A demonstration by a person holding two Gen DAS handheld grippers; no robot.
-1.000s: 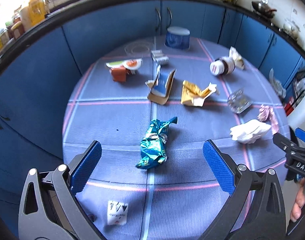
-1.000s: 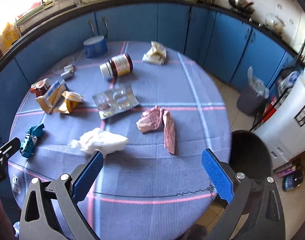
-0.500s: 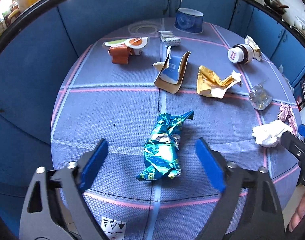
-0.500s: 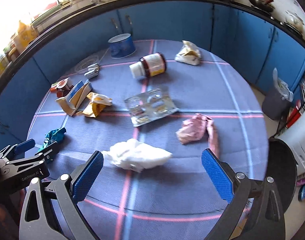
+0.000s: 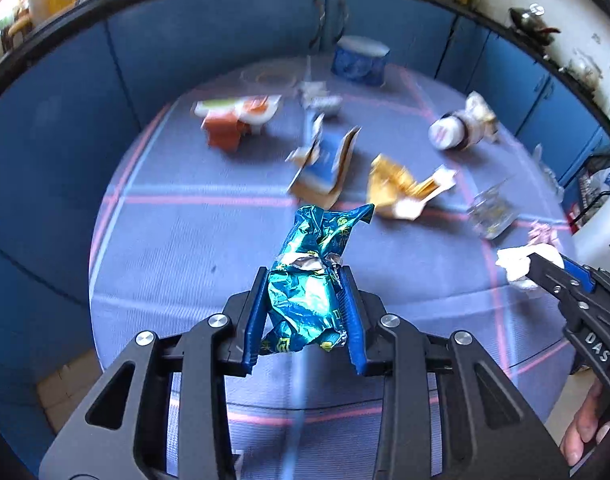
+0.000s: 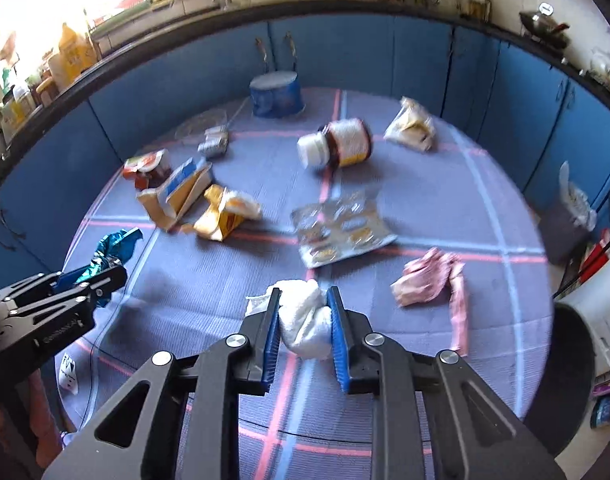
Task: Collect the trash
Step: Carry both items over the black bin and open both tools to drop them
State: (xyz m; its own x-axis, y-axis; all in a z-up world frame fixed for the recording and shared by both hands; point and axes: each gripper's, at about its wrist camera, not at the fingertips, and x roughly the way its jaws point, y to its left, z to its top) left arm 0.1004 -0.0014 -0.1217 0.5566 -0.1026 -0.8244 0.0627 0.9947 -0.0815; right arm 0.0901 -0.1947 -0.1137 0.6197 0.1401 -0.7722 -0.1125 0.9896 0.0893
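Both claws clenched on trash, jaws having just closed. Left gripper (image 5: 303, 312) clamped on the teal wrapper (image 5: 311, 280) — pads pressing its lower half from both sides, crumpled top sticking out past the fingertips toward the torn carton (image 5: 325, 168). Right gripper (image 6: 303, 334) clamped on the white tissue (image 6: 305, 320), pinched across its bulk, with a loose corner spilling over the left pad. Mid-body grips on both items, presumably because foil and tissue compress freely and an edge grip would likely slip. Grippers angled steeply down at the table (image 6: 485, 184), suited to pinching flat, soft litter off the cloth. Whether either item is clear of the cloth: cannot tell. Remaining on the table: carton, yellow wrapper (image 6: 225, 216), blister pack (image 6: 341, 228), pink wrapper (image 6: 429, 280), jar (image 6: 337, 148) on its side, orange cup (image 5: 225, 128), blue tub (image 6: 277, 94), small white card (image 6: 68, 372) near the near edge. Dark bin (image 6: 561, 372) just beside the table's right edge, rim below tabletop level — probable drop point for both loads. Task judged early: two items gripped, most litter untouched.
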